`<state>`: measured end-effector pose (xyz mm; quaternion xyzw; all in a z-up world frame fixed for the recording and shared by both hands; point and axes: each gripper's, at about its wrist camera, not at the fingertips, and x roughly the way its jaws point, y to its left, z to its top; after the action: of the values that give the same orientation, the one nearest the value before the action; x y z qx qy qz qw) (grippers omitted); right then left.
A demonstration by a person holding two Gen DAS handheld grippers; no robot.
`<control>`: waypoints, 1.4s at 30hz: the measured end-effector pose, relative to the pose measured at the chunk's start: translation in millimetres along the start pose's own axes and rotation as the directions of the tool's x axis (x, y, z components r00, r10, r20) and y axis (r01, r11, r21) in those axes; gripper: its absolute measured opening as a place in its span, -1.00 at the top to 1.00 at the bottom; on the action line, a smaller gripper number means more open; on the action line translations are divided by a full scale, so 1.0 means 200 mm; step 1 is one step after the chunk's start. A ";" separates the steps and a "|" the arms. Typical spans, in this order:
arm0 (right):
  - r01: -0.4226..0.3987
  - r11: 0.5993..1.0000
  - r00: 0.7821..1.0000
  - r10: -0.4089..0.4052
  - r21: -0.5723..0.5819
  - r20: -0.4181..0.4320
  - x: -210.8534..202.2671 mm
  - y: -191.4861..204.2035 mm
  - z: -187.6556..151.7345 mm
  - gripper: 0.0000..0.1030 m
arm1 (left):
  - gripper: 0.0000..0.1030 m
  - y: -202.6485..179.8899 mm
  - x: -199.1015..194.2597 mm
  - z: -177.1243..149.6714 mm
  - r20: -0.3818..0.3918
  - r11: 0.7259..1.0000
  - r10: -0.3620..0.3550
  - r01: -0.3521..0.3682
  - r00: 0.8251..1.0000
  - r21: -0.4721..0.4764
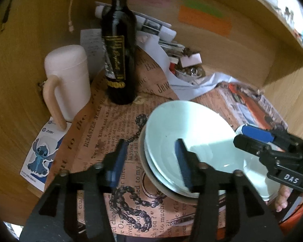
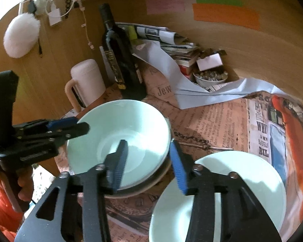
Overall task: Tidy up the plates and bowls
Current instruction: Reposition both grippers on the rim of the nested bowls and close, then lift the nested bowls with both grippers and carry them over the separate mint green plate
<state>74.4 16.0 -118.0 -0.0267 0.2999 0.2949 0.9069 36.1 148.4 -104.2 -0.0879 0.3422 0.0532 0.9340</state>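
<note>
- I see the left tongs standing open astride the near-left rim of the pale green bowl; neither pad visibly presses on it.
- My right tongs are likewise open, one finger inside the bowl, the other outside its right rim; I see no grip.
- The bowl sits on top of a stack, with a second pale dish and a darker one under it, on the newsprint-covered worktop.
- A pale green plate lies at four o'clock from the stack in the right wrist view, just beside it.
- At eleven o'clock from the bowl stand a dark bottle and a cream mug.
- Papers are piled at twelve o'clock.
</note>
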 end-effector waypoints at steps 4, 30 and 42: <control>-0.001 0.999 1.000 0.002 0.035 -0.022 0.01 -0.04 -0.01 -0.01 | -0.09 0.05 0.01 -0.01 -0.031 0.999 -0.029 0.028 0.999 -0.037; -0.032 0.996 0.990 0.044 0.089 -0.131 0.17 -0.03 -0.04 0.03 | -0.12 0.01 0.17 -0.04 -0.167 0.977 -0.206 0.193 0.964 -0.096; -0.010 0.993 0.994 0.022 0.117 -0.104 0.14 -0.03 -0.04 0.22 | -0.12 -0.05 0.16 -0.04 -0.153 0.994 -0.107 0.101 0.983 -0.046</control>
<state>92.6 24.1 -140.9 0.0133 0.3640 0.2823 0.8875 57.1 138.6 -128.7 -0.1272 0.4075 0.0040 0.9043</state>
